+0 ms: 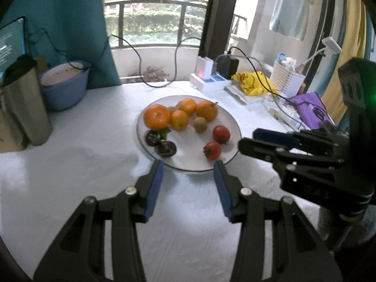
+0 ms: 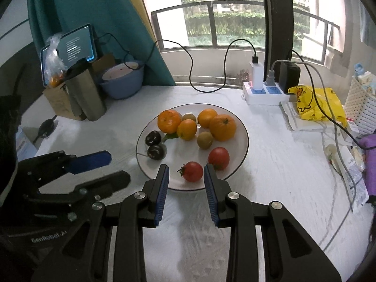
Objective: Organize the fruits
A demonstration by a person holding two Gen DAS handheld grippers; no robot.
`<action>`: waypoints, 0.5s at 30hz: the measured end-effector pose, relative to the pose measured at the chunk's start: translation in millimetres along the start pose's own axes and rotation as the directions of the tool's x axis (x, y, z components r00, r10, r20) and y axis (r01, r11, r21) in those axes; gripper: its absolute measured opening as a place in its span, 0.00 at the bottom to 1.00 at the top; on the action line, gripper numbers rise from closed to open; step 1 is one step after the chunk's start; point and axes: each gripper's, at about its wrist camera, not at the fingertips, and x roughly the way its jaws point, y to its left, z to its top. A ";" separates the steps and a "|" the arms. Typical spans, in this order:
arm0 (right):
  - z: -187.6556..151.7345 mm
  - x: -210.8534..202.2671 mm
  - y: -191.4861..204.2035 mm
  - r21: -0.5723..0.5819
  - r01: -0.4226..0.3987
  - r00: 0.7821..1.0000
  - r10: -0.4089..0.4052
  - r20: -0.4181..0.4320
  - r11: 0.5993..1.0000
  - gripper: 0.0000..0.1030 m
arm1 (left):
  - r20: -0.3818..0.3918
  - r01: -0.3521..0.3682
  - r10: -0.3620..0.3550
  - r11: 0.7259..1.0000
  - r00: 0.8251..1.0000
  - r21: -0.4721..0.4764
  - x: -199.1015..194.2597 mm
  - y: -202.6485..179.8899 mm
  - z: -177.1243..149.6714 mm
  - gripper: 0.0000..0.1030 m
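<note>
While the white surface [image 2: 270,164] carries everything, take the plate [image 2: 242,127] at its middle as your landmark: all the fruit already lies on it, sorted by kind, which suggests the organizing is nearly or wholly done. At the plate's far side sit four oranges [image 2: 222,127]; two kiwis are among them, one [image 2: 205,140] toward the centre and one mostly hidden behind the oranges. Two dark mangosteens [image 2: 155,151] lie at its left edge, two tomatoes [image 2: 218,158] at its near edge. Both your tongs hang just short of the plate's near rim with nothing in them: the left tongs [image 1: 188,176] stand moderately apart, the right tongs [image 2: 186,179] at their narrowest, a gap remaining. Left of the plate, a bag [image 2: 53,70] seems to hold more orange fruit, though you cannot tell what exactly.
</note>
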 end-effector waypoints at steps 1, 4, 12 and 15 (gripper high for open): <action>-1.4 -4.0 2.2 -0.003 0.002 1.000 -0.002 0.004 1.000 0.32 | 0.009 -0.006 0.006 1.000 1.000 -0.001 -4.1 0.3 -1.3 0.45; -5.6 -13.2 6.8 -0.009 0.009 1.000 -0.009 0.012 1.000 0.32 | 0.033 -0.020 0.020 1.000 0.999 -0.008 -17.0 0.6 -5.6 0.45; -15.7 -36.4 18.4 -0.012 0.021 0.999 -0.021 0.038 1.000 0.32 | 0.083 -0.035 0.039 0.998 0.996 -0.051 -46.8 -1.2 -14.7 0.63; -20.4 -46.4 23.4 -0.017 0.028 0.998 -0.027 0.048 0.999 0.32 | 0.104 -0.031 0.036 0.998 0.994 -0.046 -58.6 -3.6 -18.2 0.65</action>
